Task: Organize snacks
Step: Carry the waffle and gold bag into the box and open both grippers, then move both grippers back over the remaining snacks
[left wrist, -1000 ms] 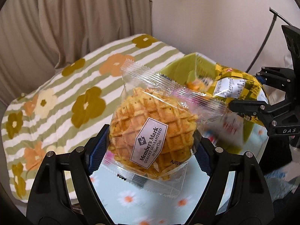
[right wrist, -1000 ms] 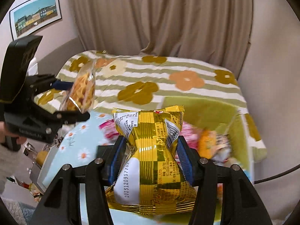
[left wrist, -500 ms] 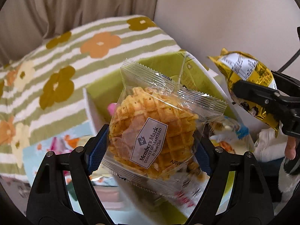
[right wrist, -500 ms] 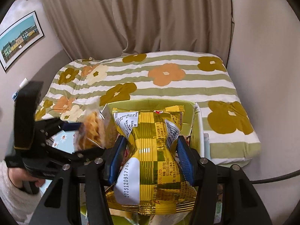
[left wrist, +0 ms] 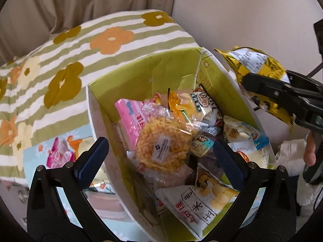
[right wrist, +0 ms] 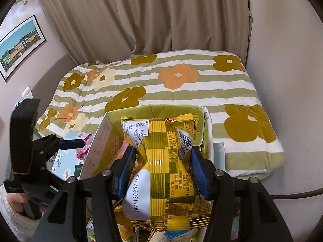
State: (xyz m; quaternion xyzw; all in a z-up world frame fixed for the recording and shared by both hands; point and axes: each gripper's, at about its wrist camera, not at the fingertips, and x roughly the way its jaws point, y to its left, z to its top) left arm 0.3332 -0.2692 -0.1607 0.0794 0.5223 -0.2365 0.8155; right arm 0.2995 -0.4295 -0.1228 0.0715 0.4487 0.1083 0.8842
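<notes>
We see soft, even indoor light with no hard shadows. Both fisheye views bend strongly at the rim, with black corners. The waffle packet (left wrist: 163, 151) is smeared by motion blur. Glare streaks the gold foil bag (right wrist: 161, 173), and the curtain (right wrist: 153, 16) stays reasonably sharp.

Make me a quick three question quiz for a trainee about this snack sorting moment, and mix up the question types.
1. True or false: the left gripper is shut on the waffle.
2. What does the right gripper hold? A) pink packet B) gold bag C) nothing
3. Fill in: the waffle lies inside the green ____.

Key: 1 false, its jaws stand open with the waffle lying among the snacks below; 2 B; 3 box.
</notes>
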